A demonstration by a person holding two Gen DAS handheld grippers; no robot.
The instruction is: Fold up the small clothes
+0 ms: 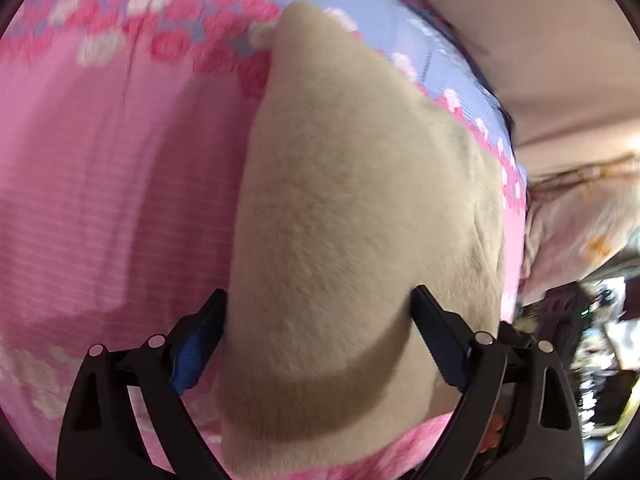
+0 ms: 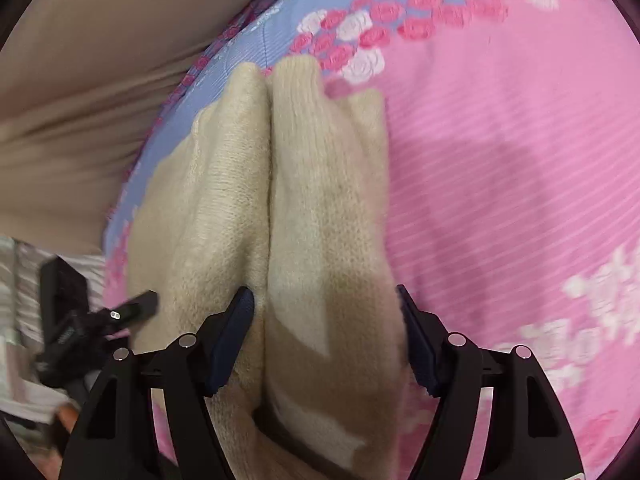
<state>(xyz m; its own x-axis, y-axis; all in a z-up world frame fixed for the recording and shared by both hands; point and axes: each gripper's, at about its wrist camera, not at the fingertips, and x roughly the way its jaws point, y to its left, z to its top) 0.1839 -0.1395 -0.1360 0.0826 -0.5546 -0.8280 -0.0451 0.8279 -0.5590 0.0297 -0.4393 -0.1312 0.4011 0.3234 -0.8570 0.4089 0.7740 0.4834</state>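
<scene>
a cream knitted garment [image 1: 360,208], soft and fuzzy, lies on a bed covered by a pink striped sheet with pink and white roses and a pale blue band [image 1: 100,184]. the garment sits near the edge of the bed where the blue band runs, with a beige fabric surface [image 1: 560,60] beyond that edge.

in the left wrist view, the left tongs [image 1: 320,300] are spread wide, one black finger at each side of the near end of the garment; whether the pads touch the wool cannot be told.

in the right wrist view, the garment [image 2: 320,200] shows as two long rolls lying side by side, touching along a middle crease, running away toward the blue band. the right tongs [image 2: 324,296] are spread too: the left finger sits at the crease between the rolls, the right finger at the outer side of the right-hand roll, so that roll lies between them. the other tool [image 2: 80,320] shows blurred at the garment's left side.
</scene>
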